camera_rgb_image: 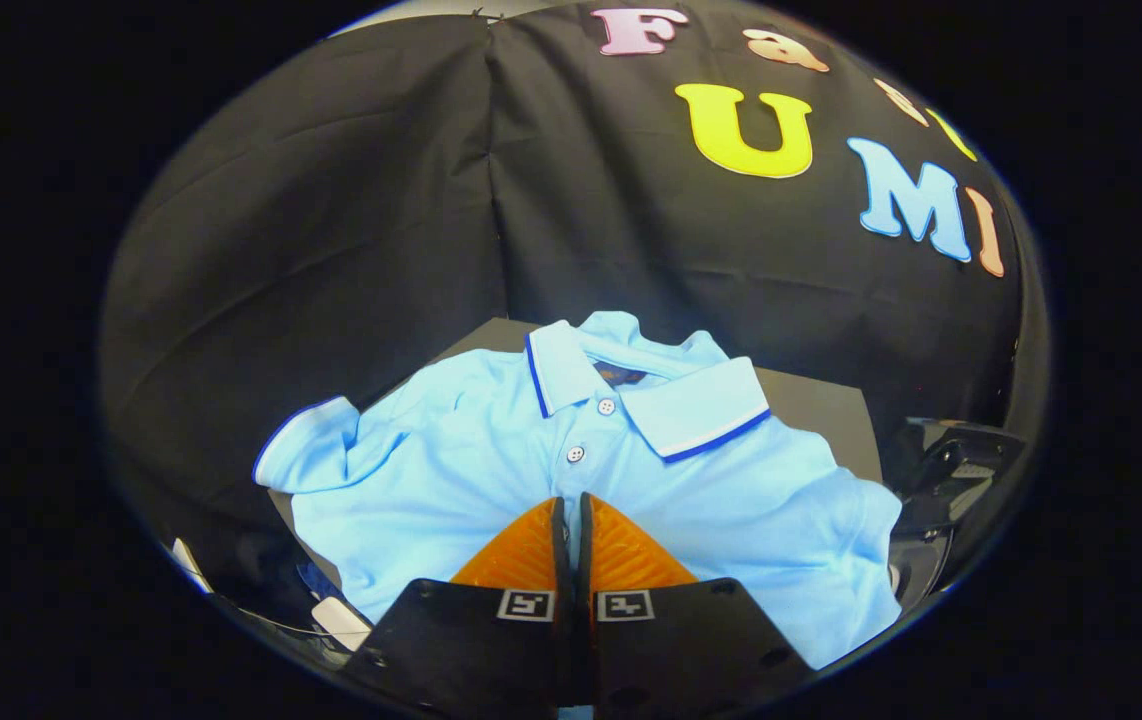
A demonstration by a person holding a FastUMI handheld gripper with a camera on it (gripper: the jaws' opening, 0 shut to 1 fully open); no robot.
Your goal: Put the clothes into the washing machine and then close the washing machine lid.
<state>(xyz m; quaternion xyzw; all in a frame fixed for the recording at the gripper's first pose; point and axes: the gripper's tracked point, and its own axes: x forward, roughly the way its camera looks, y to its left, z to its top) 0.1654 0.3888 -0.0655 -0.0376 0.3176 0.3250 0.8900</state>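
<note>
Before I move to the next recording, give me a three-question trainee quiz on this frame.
1. True or false: the polo shirt lies spread on the dark board, collar pointing away from the fingers.
2. Multiple choice: how do the gripper fingers stand? A) wide apart above the shirt; B) close together over the shirt's front, below its buttons; C) clamped on the collar.
3. Fill in: the collar has a dark ____ trim along its edge.

Key: 1 true. 2 B; a sliver of light blue cloth shows in the narrow gap, but whether both fingers press on the cloth cannot be told. 3 blue.
</note>
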